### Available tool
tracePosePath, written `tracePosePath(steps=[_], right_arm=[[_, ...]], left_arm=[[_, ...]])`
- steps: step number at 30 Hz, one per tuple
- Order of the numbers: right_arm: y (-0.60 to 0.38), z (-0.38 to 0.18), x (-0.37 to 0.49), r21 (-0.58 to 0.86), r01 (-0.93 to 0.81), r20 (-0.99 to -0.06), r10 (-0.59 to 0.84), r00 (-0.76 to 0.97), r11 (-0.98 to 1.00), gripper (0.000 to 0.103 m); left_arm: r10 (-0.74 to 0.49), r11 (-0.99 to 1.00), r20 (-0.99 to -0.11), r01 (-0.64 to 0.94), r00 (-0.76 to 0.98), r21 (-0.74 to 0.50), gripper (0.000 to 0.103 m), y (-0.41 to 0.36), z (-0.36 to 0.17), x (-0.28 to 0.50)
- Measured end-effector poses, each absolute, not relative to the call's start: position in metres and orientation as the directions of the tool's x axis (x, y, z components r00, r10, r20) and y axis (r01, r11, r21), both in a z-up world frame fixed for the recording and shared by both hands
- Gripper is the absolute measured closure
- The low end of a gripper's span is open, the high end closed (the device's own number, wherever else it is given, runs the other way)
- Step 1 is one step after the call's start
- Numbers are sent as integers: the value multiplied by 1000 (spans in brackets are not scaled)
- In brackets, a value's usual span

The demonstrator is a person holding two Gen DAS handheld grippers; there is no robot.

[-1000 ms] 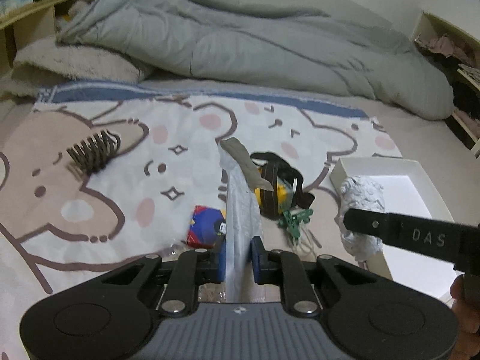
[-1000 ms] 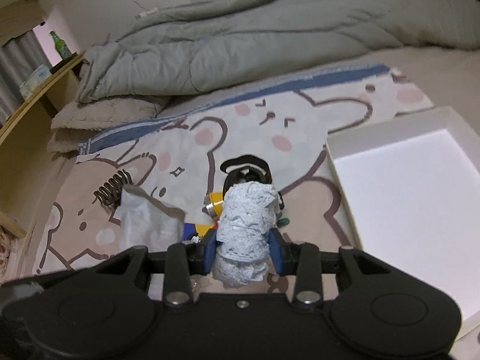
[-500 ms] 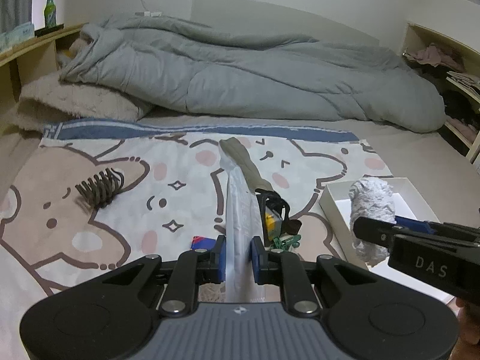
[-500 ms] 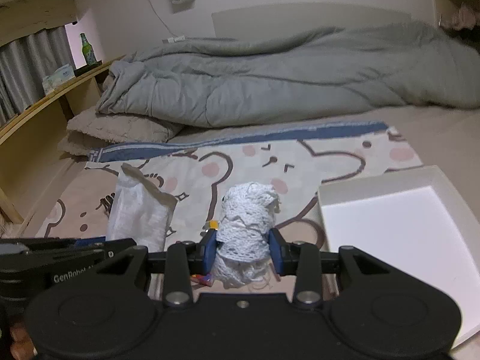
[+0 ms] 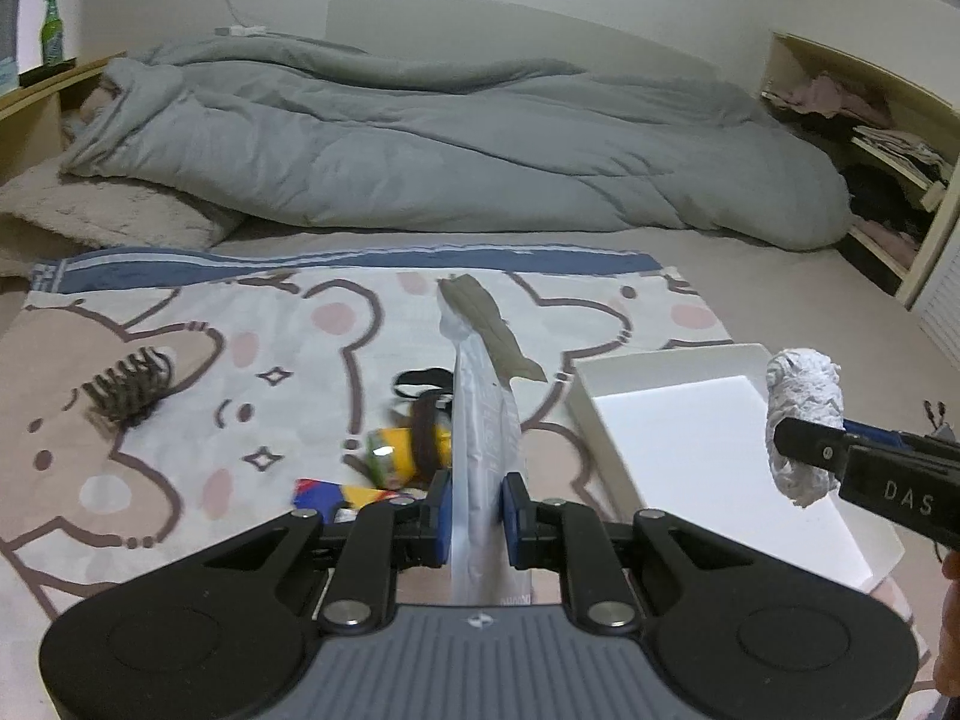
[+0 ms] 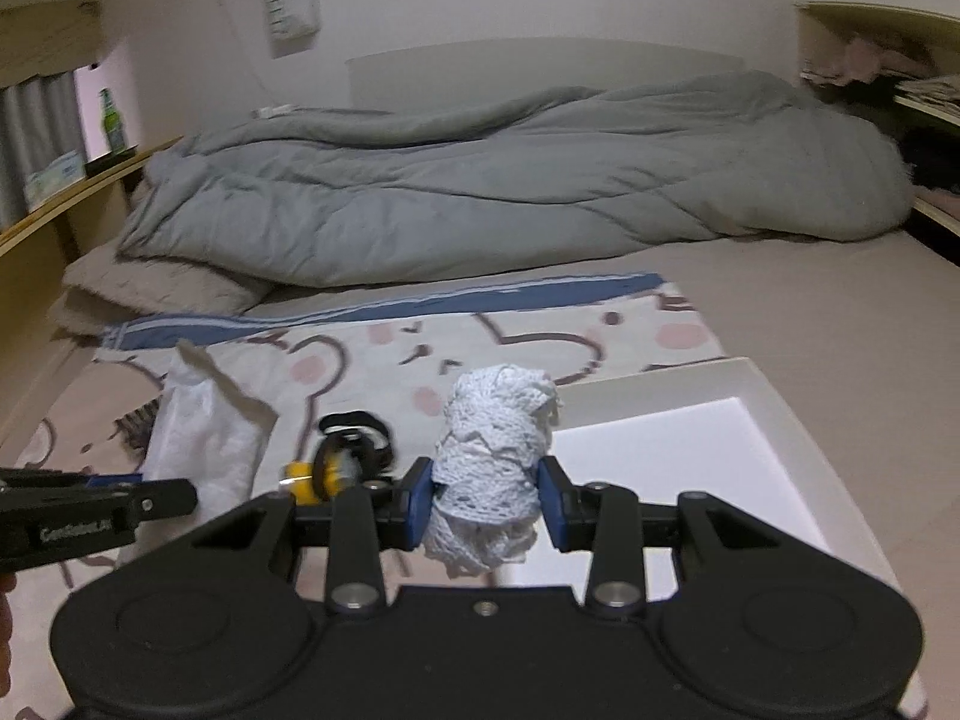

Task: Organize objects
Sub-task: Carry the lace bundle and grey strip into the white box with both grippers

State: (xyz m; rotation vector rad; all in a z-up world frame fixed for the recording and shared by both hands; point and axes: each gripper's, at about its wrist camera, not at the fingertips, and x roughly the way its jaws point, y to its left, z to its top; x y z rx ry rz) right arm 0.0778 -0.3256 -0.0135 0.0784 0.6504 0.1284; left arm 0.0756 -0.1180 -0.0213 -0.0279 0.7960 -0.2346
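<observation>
**Both claws loaded, box waiting**

While a hair clip (image 5: 129,399) and a yellow toy (image 5: 408,450) lie on the bear blanket (image 5: 180,360), the left claw (image 5: 474,516) is clamped on a plastic bag (image 5: 483,426), lifted clear. Rightward, the right claw (image 6: 485,501) pinches a lace roll (image 6: 495,468) just over the white box's (image 6: 798,420) left edge, likely for dropping in.

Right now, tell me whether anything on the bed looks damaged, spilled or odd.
Nothing damaged or spilled. The hair claw clip, the yellow item with a black strap and a colourful packet lie scattered on the bear blanket, outside the white box.
</observation>
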Motion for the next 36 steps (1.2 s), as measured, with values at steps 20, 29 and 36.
tracePosePath(steps=[20, 29, 36], right_arm=[[-416, -24, 75, 107, 29, -630, 45, 775, 994, 65], [-433, -40, 83, 66, 50, -685, 9, 728, 997, 65], [-440, -52, 89, 35, 53, -736, -10, 677, 998, 65]], left_arm=[[-427, 903, -680, 318, 596, -289, 85, -216, -24, 76], [-467, 882, -719, 327, 515, -338, 85, -250, -37, 95], [-551, 833, -737, 313, 391, -457, 84, -258, -67, 106]])
